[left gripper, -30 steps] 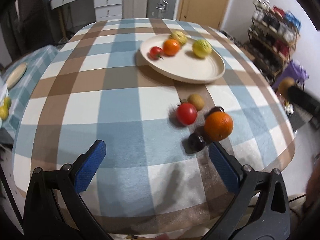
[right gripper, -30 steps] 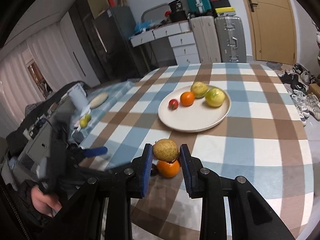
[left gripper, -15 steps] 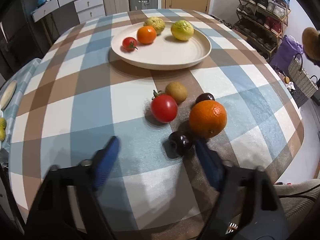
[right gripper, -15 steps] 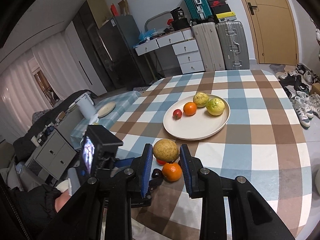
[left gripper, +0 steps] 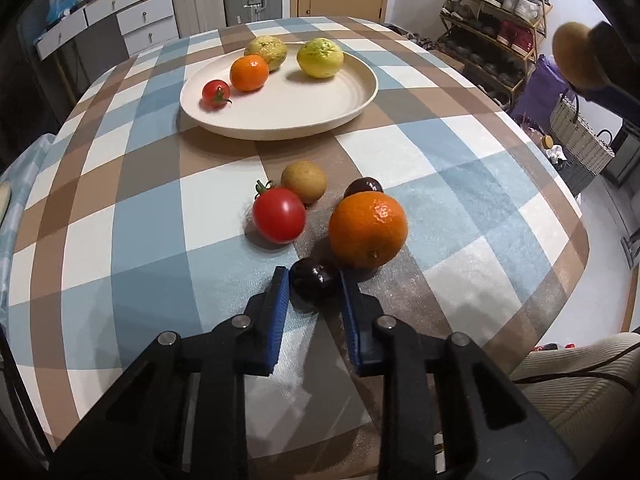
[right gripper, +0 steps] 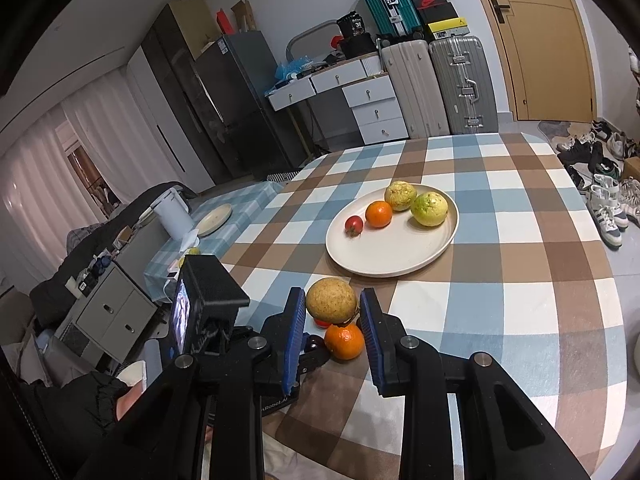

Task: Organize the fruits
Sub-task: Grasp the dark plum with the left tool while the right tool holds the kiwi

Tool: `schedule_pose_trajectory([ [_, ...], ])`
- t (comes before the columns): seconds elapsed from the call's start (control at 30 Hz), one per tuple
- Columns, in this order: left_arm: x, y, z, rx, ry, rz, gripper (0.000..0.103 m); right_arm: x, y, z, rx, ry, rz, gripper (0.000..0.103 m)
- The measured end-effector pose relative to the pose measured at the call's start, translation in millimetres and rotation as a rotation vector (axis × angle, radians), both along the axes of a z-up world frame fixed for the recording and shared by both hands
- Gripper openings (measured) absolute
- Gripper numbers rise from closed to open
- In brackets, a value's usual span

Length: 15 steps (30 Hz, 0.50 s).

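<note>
Left hand-held gripper (left gripper: 312,280): my jaws have just been closing, and now the blue pads sit against both sides of the dark plum (left gripper: 314,283), clenched on it low on the desk (left gripper: 120,240).
Dark plum: round, no clear long axis; it rests on the checked cloth, just in front of the big orange (left gripper: 368,230) and near the red tomato (left gripper: 279,215).
Right hand-held gripper (right gripper: 330,308): I see it narrowly closed and grasping the brown round fruit (right gripper: 331,300), raised above the desk over the loose group.
Brown round fruit: slightly wider than tall, its longer side running across from pad to pad.
Loose fruits: a tan fruit (left gripper: 303,182) touches the tomato behind it; a second dark plum (left gripper: 363,187) peeks from behind the orange.
Tomato: its green stem points up and to the left in my left wrist view.
Plate (left gripper: 320,116): further back on the desk, carrying a small tomato (left gripper: 216,94), a small orange (left gripper: 249,73) and two yellow-green fruits (left gripper: 320,58), all towards its far side.
</note>
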<state>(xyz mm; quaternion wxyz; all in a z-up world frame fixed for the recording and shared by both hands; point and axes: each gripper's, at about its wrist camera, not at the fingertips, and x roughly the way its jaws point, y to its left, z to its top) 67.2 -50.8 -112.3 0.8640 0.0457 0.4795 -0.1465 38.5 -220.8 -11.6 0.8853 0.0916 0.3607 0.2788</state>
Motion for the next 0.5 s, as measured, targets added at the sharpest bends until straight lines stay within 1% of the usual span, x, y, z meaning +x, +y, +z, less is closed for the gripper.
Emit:
schedule_pose_trajectory([
  [0.1, 0.0, 2.9, 0.6, -0.023, 0.011, 0.004, 0.022, -0.1, 0.4, -0.1, 0.000, 0.000, 0.000, 0.029],
  [0.5, -1.3, 9.0, 5.4, -0.049, 0.010, 0.011, 0.022, -1.5, 2.0, -3.9, -0.009, 0.016, -0.002, 0.029],
])
